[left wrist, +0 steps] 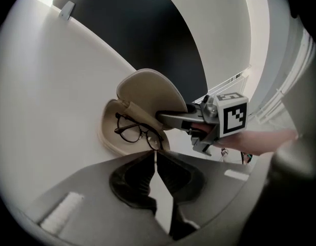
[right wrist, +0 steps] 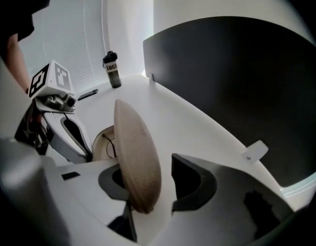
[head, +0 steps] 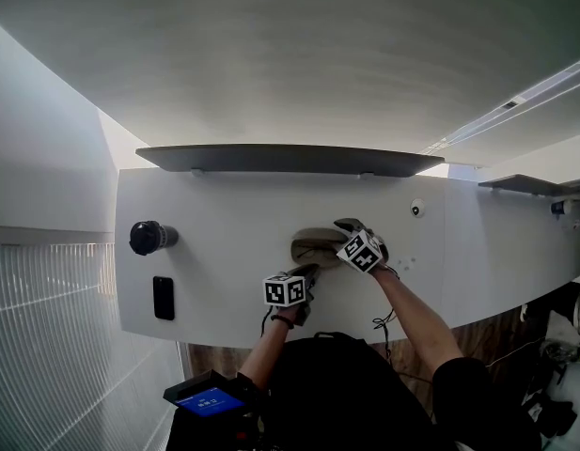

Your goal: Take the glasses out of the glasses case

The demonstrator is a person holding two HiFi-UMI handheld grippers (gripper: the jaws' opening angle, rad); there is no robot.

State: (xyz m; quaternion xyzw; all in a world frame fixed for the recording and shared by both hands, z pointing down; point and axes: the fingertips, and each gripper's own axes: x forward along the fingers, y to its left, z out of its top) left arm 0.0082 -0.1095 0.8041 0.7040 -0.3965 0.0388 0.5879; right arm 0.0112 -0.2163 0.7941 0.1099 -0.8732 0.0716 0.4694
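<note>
A beige glasses case (head: 313,245) lies open on the white table (head: 233,224). Its lid (left wrist: 147,88) stands up, and dark-rimmed glasses (left wrist: 132,131) rest in the base. My left gripper (left wrist: 156,155) is at the near rim of the base, its fingertips pinched together on that rim. From the head view it (head: 306,272) reaches in from the front. My right gripper (right wrist: 155,184) straddles the raised lid (right wrist: 134,152): the lid leans on its left finger, with a gap to the right finger. A thin part of the glasses (right wrist: 110,145) shows behind the lid.
A black bottle (head: 148,238) and a dark phone (head: 163,297) sit at the table's left. A dark curved panel (head: 290,158) runs along the back edge. A small white round object (head: 417,209) lies to the right.
</note>
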